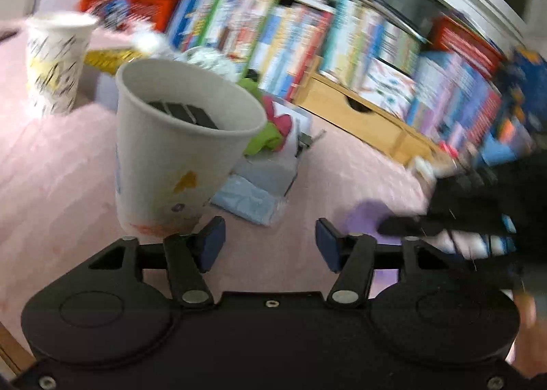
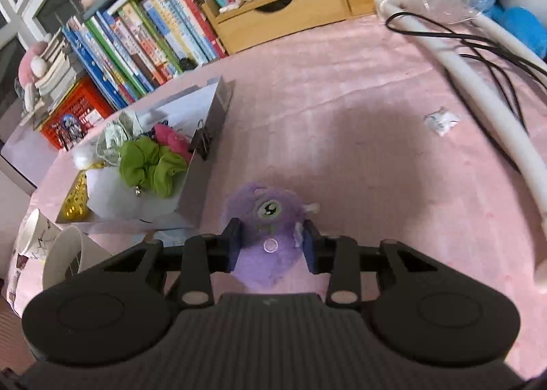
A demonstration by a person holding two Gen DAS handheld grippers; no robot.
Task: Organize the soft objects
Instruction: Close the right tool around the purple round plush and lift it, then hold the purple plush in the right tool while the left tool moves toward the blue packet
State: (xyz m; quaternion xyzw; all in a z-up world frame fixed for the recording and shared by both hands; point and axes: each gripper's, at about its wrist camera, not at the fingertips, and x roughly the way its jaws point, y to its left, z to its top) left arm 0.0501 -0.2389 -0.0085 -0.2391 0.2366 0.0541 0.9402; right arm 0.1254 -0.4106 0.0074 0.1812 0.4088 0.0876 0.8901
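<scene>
Pink cloth (image 2: 359, 89) | right tongs (image 2: 271, 246) clamp purple plush (image 2: 270, 215) | left tongs (image 1: 270, 243) apart, empty

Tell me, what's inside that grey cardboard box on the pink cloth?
The grey box holds a green scrunchie, a pink fabric piece and a whitish crumpled item. Whatever lies underneath them is covered.

book spines (image 2: 143, 37) blurred, seemingly nothing legible

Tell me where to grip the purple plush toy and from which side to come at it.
Grip the purple plush toy across its round body, below the eye, coming from above and the near side, as the right tongs do now. It lies flat on the pink cloth, narrow enough to fit between the pads, and its fur gives under squeeze.
</scene>
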